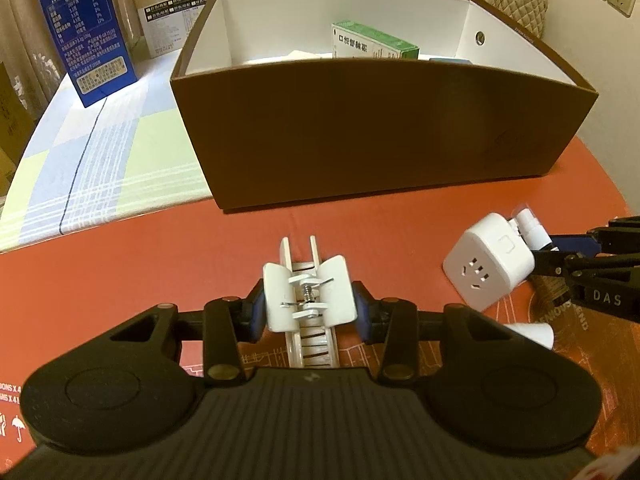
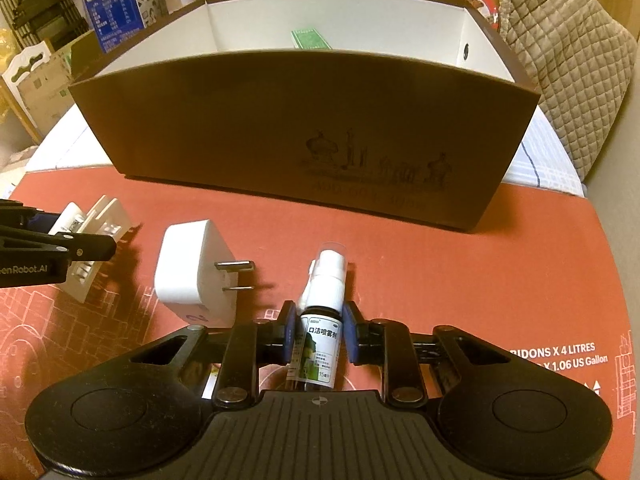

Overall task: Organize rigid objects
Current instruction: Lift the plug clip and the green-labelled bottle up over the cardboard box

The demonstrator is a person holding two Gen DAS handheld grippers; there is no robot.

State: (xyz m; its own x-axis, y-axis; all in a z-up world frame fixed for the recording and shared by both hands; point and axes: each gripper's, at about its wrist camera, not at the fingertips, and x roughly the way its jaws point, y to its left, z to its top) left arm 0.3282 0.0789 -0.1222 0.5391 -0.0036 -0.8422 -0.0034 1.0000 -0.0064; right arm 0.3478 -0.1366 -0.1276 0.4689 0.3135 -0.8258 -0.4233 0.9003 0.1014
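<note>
A large cardboard box [image 1: 384, 128], matte brown outside and smooth white inside, is standing open at the far edge of a reddish-orange printed sheet [image 1: 160, 256] that is covering the table. Inside it a green and white carton [image 1: 372, 42] is leaning against the back wall. In the left wrist view the left gripper [image 1: 309, 307] is clamping a white plastic hair claw clip [image 1: 308, 300] by its two flat wings, blue pads pressing on either side, the metal spring and the toothed comb part showing between them; the clip is lying low over the sheet. Just to its right a glossy white cube-shaped plug adapter [image 1: 490, 258] is resting tilted on the sheet, its two flat metal prongs pointing sideways in the right wrist view. The right gripper [image 2: 318, 334] is squeezing narrowly on a small dark spray bottle [image 2: 320, 340] with a paper label, white nozzle and clear cap, which is pointing toward the box. A tall blue carton [image 1: 86, 28] is standing on the checked cloth [image 1: 80, 176] beyond.
</note>
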